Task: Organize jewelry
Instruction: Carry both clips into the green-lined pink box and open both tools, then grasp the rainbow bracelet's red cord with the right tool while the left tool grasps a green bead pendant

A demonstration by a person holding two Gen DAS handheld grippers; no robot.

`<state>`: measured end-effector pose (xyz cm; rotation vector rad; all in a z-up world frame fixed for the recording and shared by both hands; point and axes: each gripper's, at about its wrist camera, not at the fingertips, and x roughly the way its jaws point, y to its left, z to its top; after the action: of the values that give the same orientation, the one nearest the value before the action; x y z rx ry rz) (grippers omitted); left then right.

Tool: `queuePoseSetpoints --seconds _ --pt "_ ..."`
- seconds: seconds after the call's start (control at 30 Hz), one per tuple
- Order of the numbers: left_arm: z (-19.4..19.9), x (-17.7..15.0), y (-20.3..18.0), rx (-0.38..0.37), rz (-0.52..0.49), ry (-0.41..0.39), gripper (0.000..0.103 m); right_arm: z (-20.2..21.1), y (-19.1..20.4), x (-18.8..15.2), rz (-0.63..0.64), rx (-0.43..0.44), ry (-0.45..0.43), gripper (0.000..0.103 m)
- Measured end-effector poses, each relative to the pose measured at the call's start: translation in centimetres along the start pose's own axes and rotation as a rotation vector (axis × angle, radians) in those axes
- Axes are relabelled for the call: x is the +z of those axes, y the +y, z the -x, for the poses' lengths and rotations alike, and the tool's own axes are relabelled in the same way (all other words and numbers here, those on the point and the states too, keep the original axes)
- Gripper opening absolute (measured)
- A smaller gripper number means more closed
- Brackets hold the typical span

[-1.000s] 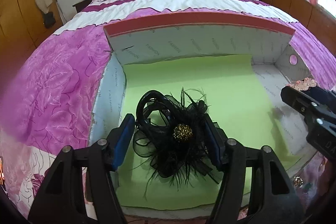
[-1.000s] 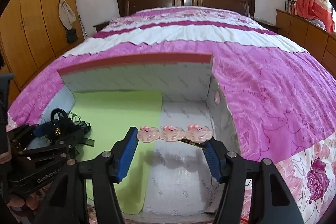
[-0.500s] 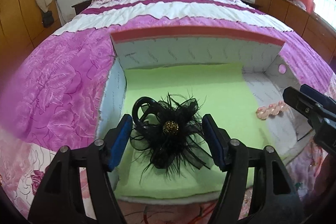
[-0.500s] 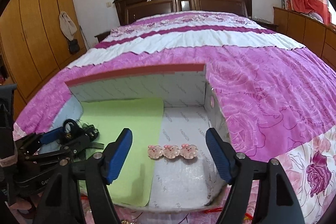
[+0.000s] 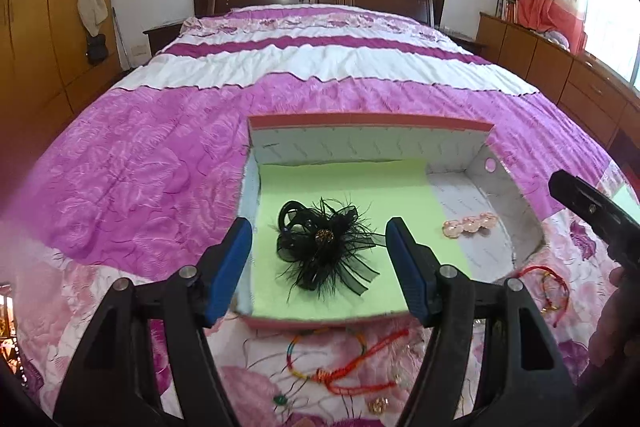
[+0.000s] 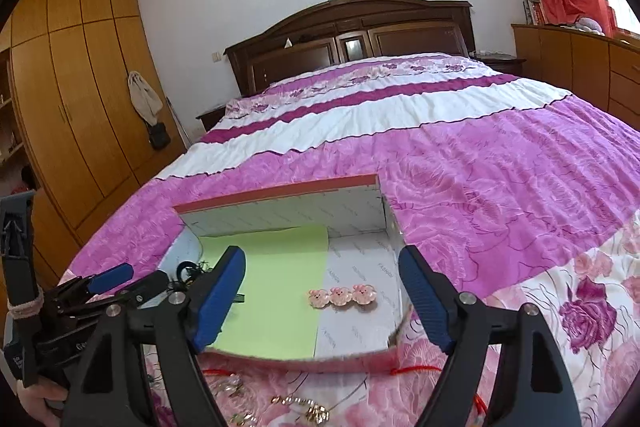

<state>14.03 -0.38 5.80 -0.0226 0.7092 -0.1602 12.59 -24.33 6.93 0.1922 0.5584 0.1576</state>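
A shallow box [image 5: 372, 125] with a pink rim lies on the bed; it also shows in the right wrist view [image 6: 280, 193]. A black feathered hair flower [image 5: 320, 247] lies on the green liner [image 5: 360, 187]. A pink three-piece hair clip [image 5: 470, 224] lies on the white floor at the right, seen too in the right wrist view [image 6: 342, 295]. My left gripper [image 5: 318, 267] is open and empty, raised over the box's near edge. My right gripper [image 6: 322, 297] is open and empty, also back from the box.
Loose jewelry lies on the bedspread in front of the box: a multicoloured cord bracelet [image 5: 340, 367], a red cord bracelet [image 5: 550, 283], gold pieces [image 6: 312, 413] and a red cord [image 6: 416, 369]. A wardrobe [image 6: 80, 107] stands left, cabinets [image 5: 560, 67] right.
Both grippers have opened and let go: the black flower and the pink clip now lie in the box. Both grippers have pulled back and up from the box.
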Motion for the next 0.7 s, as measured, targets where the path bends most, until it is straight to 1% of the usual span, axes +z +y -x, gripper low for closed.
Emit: queuePoseSetpoints --seconds 0.2,0.33,0.47,0.7 --pt "2.2 -0.4 0.6 -0.001 0.005 -0.015 0.062 2.5 -0.6 -0.6 -0.022 0.006 -0.003 0.082" --pt "2.9 -1.2 1.2 -0.013 0.026 -0.006 0.062 4.0 -1.4 -1.3 -0.034 -0.012 0.007 0.082" --pt "3.0 -2.4 1.8 0.013 0.036 0.014 0.062 5.0 -2.6 -2.1 -0.051 -0.038 0.024 0.082" --pt "2.7 -4.8 3.1 0.028 0.067 0.063 0.062 5.8 -5.0 -3.9 -0.073 -0.083 0.063 0.082"
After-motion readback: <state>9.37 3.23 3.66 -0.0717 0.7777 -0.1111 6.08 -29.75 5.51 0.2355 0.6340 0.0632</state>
